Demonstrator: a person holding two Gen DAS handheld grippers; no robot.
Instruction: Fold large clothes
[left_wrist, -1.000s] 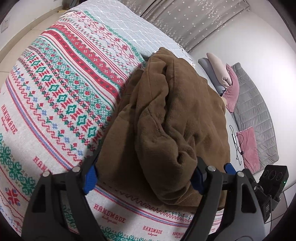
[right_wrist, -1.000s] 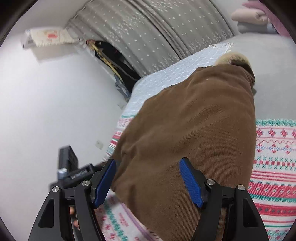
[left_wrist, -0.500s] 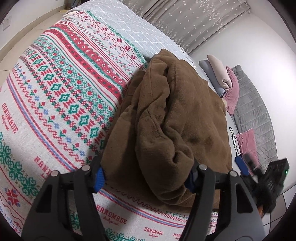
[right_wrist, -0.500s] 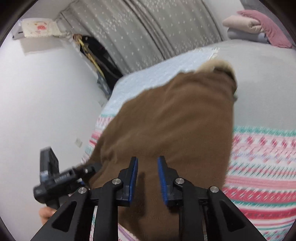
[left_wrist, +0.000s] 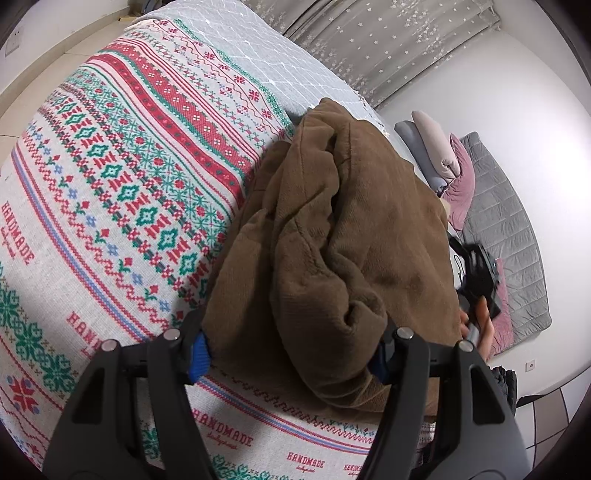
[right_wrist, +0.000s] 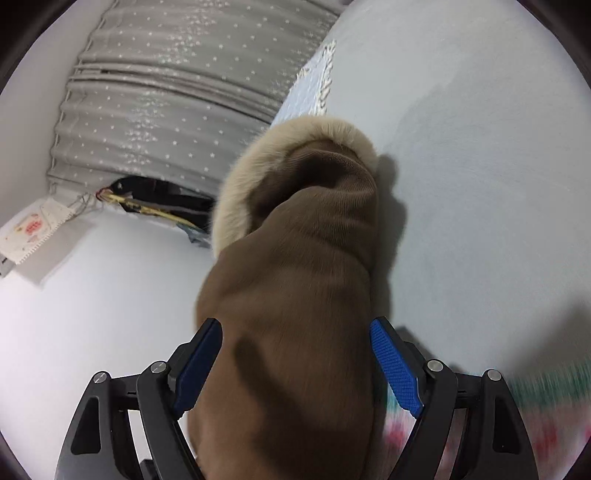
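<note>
A brown corduroy coat (left_wrist: 343, 236) lies bunched on the bed, over a red and green patterned blanket (left_wrist: 122, 192). My left gripper (left_wrist: 290, 358) is at the coat's near end. Its blue pads (left_wrist: 199, 354) press on a thick fold from both sides. The right wrist view looks along the coat (right_wrist: 295, 314) towards its hood with a pale fur trim (right_wrist: 236, 199). My right gripper (right_wrist: 295, 369) straddles the coat and its jaws are opening. The right pad (right_wrist: 395, 373) stands just clear of the cloth.
The bed carries a pale quilted cover (left_wrist: 258, 48) past the blanket and a grey sheet (right_wrist: 480, 184) beside the hood. Pillows (left_wrist: 443, 155) and a grey mat (left_wrist: 509, 229) lie by the far wall. Grey curtains (right_wrist: 166, 110) hang behind. A hand (left_wrist: 484, 325) holds the other tool.
My left jaws narrowed onto the coat fold and stayed put. My right gripper pinched nearly shut, then spread wide, rolled and slid along the coat to the hood end.
</note>
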